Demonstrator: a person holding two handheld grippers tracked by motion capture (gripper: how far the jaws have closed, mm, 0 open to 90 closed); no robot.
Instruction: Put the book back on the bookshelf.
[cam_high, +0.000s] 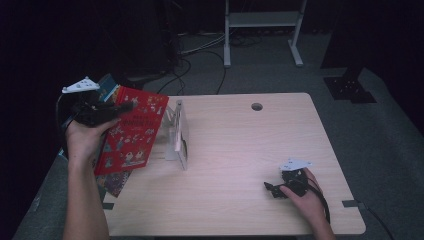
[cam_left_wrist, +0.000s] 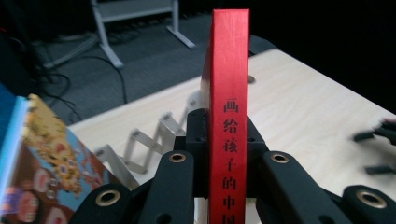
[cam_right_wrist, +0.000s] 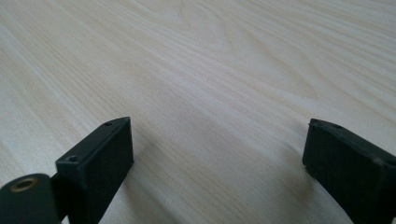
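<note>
Red book (cam_high: 131, 129) held upright above the worktop's (cam_high: 240, 165) left edge, spine clamped in left hand-held gripper (cam_left_wrist: 227, 154). Likely headed for metal bookstand (cam_high: 178, 134) just beside: keep it vertical, lower slowly. Right hand-held gripper (cam_right_wrist: 217, 149) rests wide apart, empty, on worktop.

Red book (cam_high: 132, 131), black characters on spine, cartoon-figure cover; second book (cam_left_wrist: 42, 158) blue-edged, multicoloured; counter (cam_high: 240, 165) pale woodgrain.

The high view looks forward and down on the whole table (cam_high: 240, 150) from the person's side. The left gripper view sits close behind a red book (cam_left_wrist: 229, 116), facing across that same tabletop; the right gripper view hovers low over bare wood
</note>
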